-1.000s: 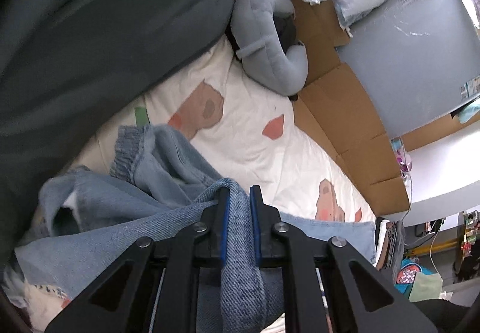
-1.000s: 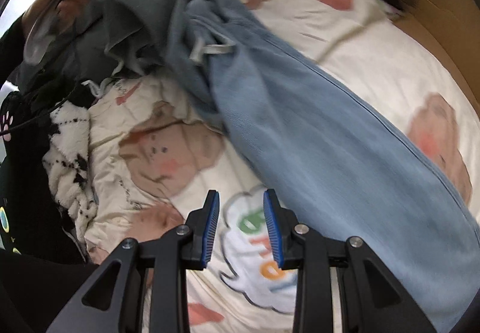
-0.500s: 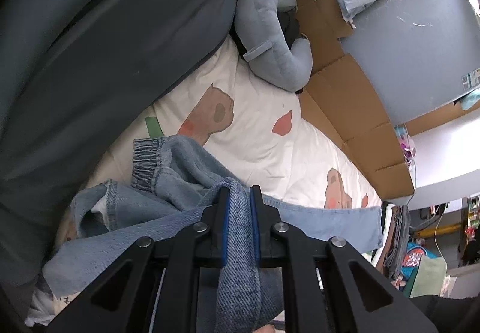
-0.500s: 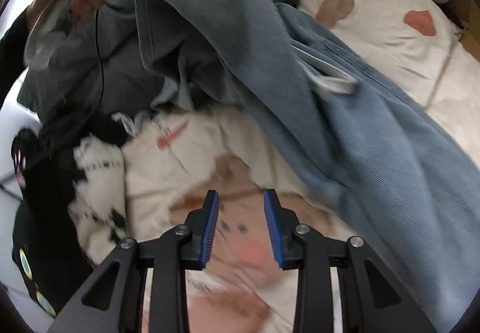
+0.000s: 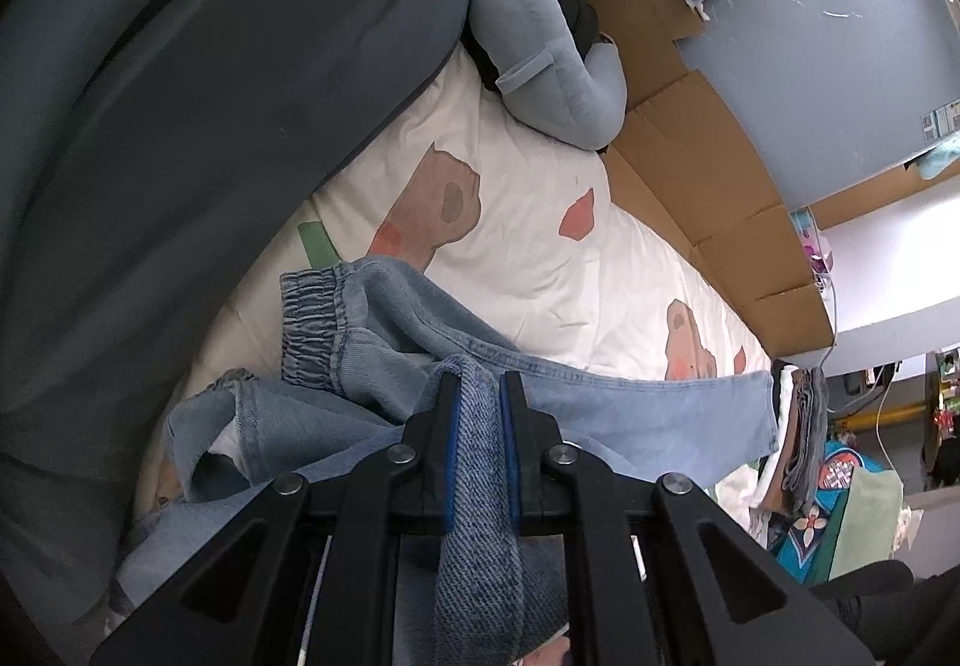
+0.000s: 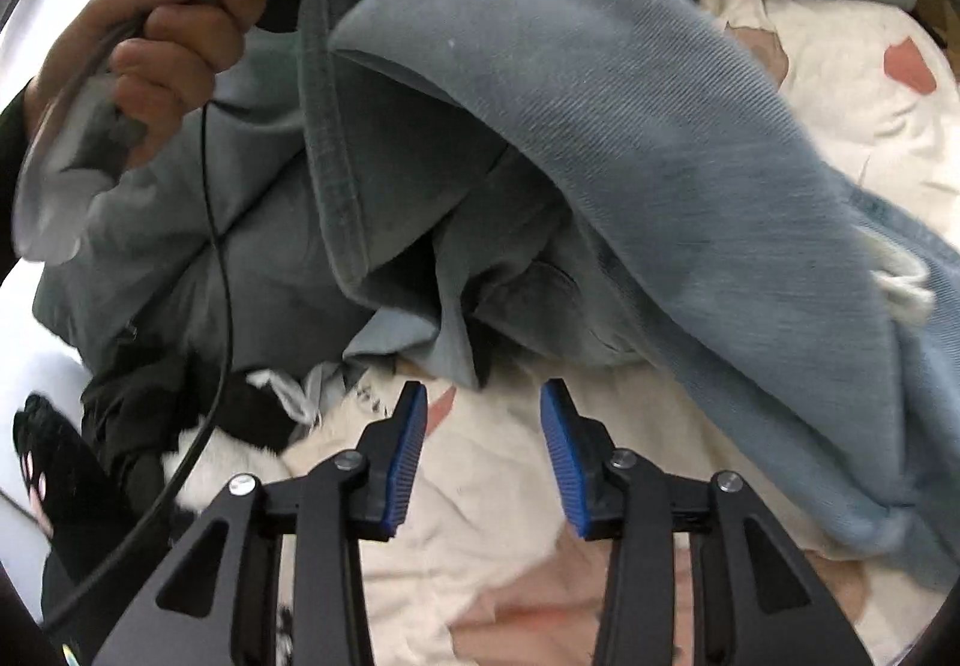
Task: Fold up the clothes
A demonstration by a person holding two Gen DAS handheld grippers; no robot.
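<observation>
Meanwhile, on a bed spread with a cream quilt printed with brown bears, the left gripper is clamped tight on a fold of light blue denim jeans, its blue-padded fingers pinching the cloth between them. The jeans lie bunched beneath the gripper, the gathered elastic waistband to the left and one leg stretching right across the quilt to the bed's edge. A dark grey garment fills the upper left of the left wrist view, and a grey stuffed toy rests beside flattened brown cardboard at the head of the bed.

From the right wrist view, the right gripper hovers over the quilt with its fingers spread apart and nothing between them. Just ahead, a grey-blue garment hangs in heavy folds, lifted above the bedding. At upper left a person's hand grips a grey handle, from which a black cable trails down.
</observation>
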